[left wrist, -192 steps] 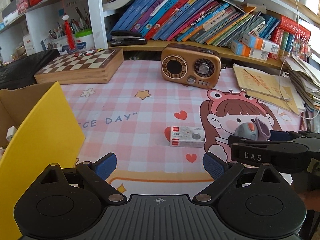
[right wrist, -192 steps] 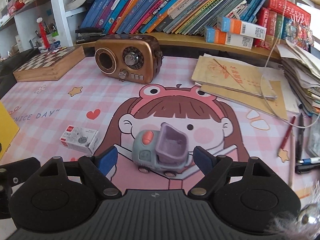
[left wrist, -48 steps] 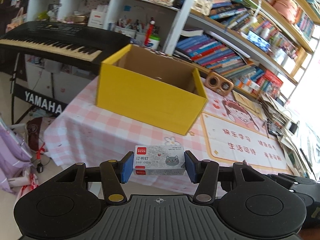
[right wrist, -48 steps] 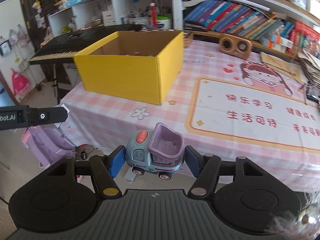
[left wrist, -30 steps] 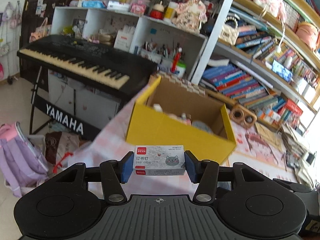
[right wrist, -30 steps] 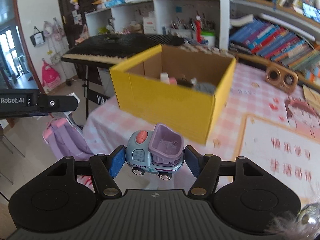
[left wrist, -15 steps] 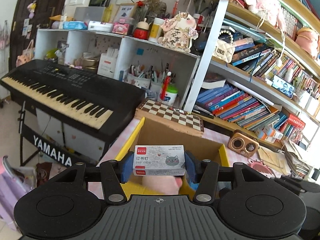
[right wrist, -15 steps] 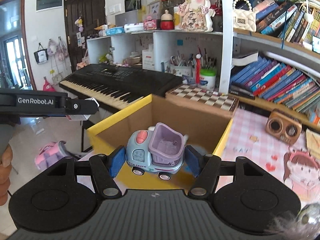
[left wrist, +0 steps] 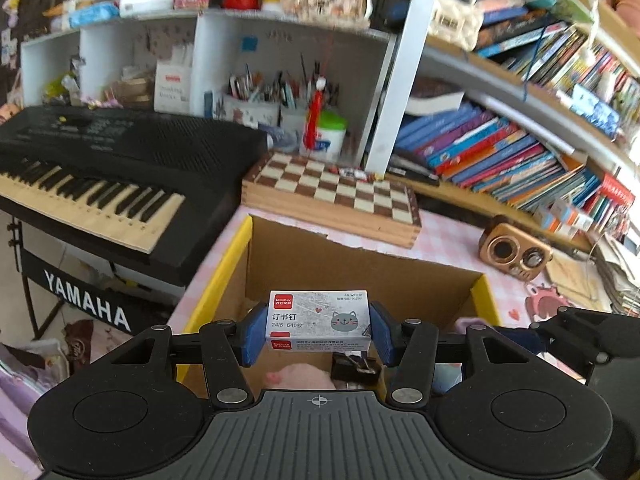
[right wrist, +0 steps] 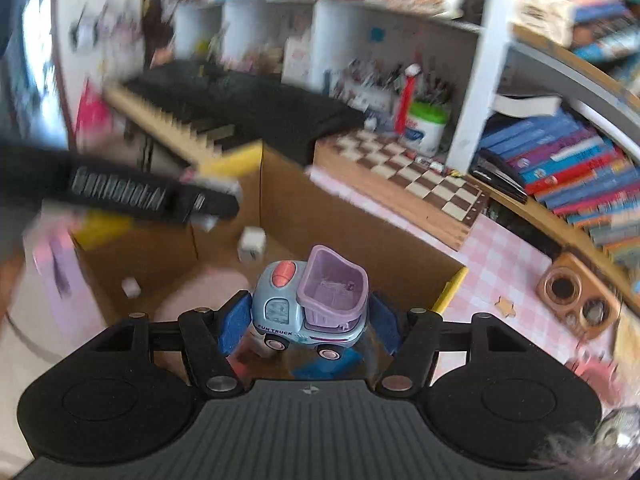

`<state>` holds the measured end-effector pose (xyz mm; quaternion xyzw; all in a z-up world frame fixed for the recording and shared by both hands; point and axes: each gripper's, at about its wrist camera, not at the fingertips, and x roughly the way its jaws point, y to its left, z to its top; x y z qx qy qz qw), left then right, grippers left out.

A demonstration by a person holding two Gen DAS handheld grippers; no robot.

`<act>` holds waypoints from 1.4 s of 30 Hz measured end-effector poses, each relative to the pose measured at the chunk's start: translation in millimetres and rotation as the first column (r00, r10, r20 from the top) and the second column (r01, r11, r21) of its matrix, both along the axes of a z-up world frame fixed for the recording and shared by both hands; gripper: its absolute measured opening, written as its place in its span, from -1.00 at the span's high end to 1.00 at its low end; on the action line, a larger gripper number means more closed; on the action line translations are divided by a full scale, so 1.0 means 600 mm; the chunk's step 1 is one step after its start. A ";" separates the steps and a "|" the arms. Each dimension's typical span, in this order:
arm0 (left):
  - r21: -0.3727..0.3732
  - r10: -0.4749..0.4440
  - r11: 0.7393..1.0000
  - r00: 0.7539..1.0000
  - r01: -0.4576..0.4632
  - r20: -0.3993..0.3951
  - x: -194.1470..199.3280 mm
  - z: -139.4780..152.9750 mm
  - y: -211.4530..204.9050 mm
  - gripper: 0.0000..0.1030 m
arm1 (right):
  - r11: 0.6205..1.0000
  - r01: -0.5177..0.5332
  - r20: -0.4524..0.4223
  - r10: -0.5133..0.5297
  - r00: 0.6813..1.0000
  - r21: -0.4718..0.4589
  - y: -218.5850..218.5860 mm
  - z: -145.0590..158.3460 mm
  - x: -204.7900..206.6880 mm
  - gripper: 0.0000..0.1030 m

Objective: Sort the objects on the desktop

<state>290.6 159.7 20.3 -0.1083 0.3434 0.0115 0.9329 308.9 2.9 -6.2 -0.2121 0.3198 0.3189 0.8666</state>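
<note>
My left gripper [left wrist: 318,334] is shut on a white staples box [left wrist: 319,320] with a grey cat face, hanging over the open yellow cardboard box [left wrist: 224,268]. In the right wrist view my right gripper [right wrist: 308,326] is shut on a blue toy truck [right wrist: 310,304] with a purple tipper, above the same yellow box [right wrist: 450,286]. Inside the box lie a pink soft toy [left wrist: 298,376], a black binder clip [left wrist: 354,368] and a small white cube [right wrist: 251,244]. The left gripper's body [right wrist: 120,192] crosses the right wrist view at the left, blurred.
A wooden chessboard [left wrist: 332,196] lies just behind the box, a black keyboard [left wrist: 92,176] stands to its left. A brown retro radio [left wrist: 516,252] sits on the pink checked tablecloth [right wrist: 504,264] to the right. Shelves with books [left wrist: 500,152] and a pen pot [left wrist: 324,136] rise behind.
Both grippers have travelled forward from in front of the table to over the yellow box, which now lies below them. Each keeps its hold on its object.
</note>
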 end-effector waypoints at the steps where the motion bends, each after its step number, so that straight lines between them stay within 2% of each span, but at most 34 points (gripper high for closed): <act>1: -0.005 -0.001 1.000 1.000 0.001 -0.024 0.013 -0.006 0.002 -0.01 | 0.999 -0.028 0.006 0.028 1.000 -0.041 0.007 -0.009 0.004 -0.20; 6: 0.003 -0.030 1.000 0.992 0.031 -0.124 0.070 -0.034 -0.003 -0.01 | 0.972 -0.132 -0.036 0.128 0.991 -0.192 0.036 -0.049 0.036 -0.21; 13: 0.052 -0.115 0.990 0.963 0.132 -0.245 0.111 -0.074 -0.037 -0.02 | 0.901 -0.262 -0.070 0.254 0.965 -0.347 0.062 -0.082 0.057 -0.22; 18: 0.070 -0.144 0.983 0.943 0.172 -0.299 0.122 -0.082 -0.050 -0.02 | 0.859 -0.307 -0.115 0.285 0.951 -0.409 0.064 -0.099 0.077 -0.22; 23: 0.075 -0.156 0.978 0.927 0.193 -0.340 0.128 -0.089 -0.054 -0.03 | 0.841 -0.329 -0.133 0.301 0.944 -0.430 0.067 -0.116 0.074 -0.22; 26: 0.089 -0.164 0.974 0.917 0.209 -0.362 0.133 -0.092 -0.059 -0.05 | 0.839 -0.331 -0.137 0.302 0.943 -0.431 0.070 -0.118 0.073 -0.22; 30: 0.124 -0.173 0.965 0.918 0.230 -0.357 0.129 -0.090 -0.069 -0.09 | 0.846 -0.327 -0.132 0.299 0.945 -0.421 0.067 -0.116 0.073 -0.24; 33: 0.130 -0.169 0.966 0.925 0.224 -0.340 0.123 -0.086 -0.069 -0.32 | 0.859 -0.309 -0.118 0.287 0.951 -0.408 0.061 -0.113 0.069 -0.26; 35: 0.125 -0.168 0.968 0.929 0.220 -0.329 0.116 -0.082 -0.069 -0.38 | 0.872 -0.294 -0.106 0.274 0.956 -0.392 0.053 -0.108 0.064 -0.29; 37: 0.136 -0.169 0.966 0.933 0.221 -0.316 0.107 -0.077 -0.070 -0.55 | 0.884 -0.278 -0.093 0.263 0.960 -0.375 0.043 -0.098 0.057 -0.34; 42: 0.154 -0.176 0.963 0.948 0.222 -0.266 0.078 -0.052 -0.073 -0.73 | 0.917 -0.236 -0.045 0.235 0.971 -0.322 0.028 -0.062 0.032 -0.49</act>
